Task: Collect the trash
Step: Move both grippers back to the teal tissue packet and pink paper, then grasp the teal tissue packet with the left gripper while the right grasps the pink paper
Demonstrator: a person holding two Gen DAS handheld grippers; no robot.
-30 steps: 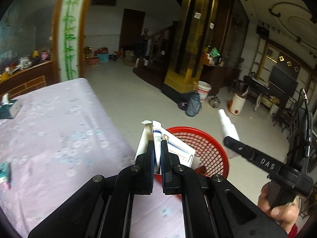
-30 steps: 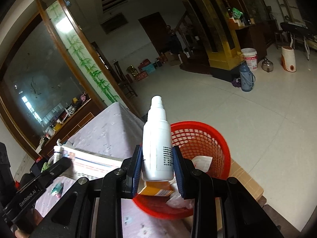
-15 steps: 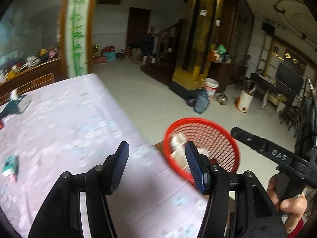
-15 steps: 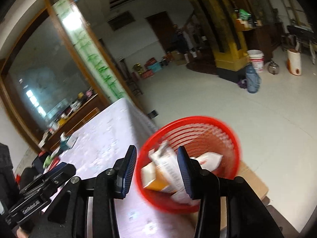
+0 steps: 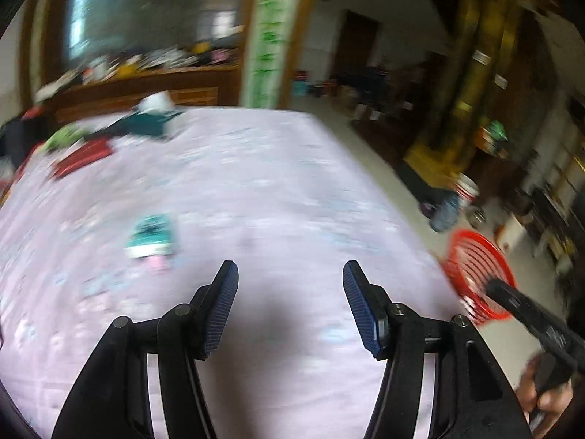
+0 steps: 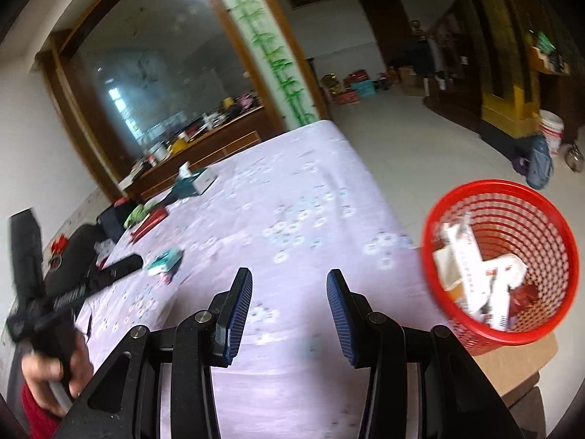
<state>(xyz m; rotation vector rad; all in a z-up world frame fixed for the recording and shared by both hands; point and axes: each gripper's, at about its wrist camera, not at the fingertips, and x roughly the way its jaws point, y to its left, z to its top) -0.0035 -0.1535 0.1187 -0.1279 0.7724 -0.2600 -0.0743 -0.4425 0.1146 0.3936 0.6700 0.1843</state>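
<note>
Holding white cartons and perhaps a bottle, the red basket (image 6: 541, 322) stands upright.

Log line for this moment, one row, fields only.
left gripper: open, empty | right gripper: open, empty | red basket: holds cartons, beside table | teal packet: on tablecloth, uncollected

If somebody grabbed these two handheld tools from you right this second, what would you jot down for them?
Left tool: open, empty, over the lilac flowered tablecloth.
Right tool: open, empty, over the same cloth.
Red plastic mesh basket: on a cardboard box off the table's right edge; it holds white cartons and wrappers.
Done: that trash is binned.
Left: probably the small teal and white packet lying on the cloth near the left tool; whether the items at the far end count as trash is unclear.
</note>
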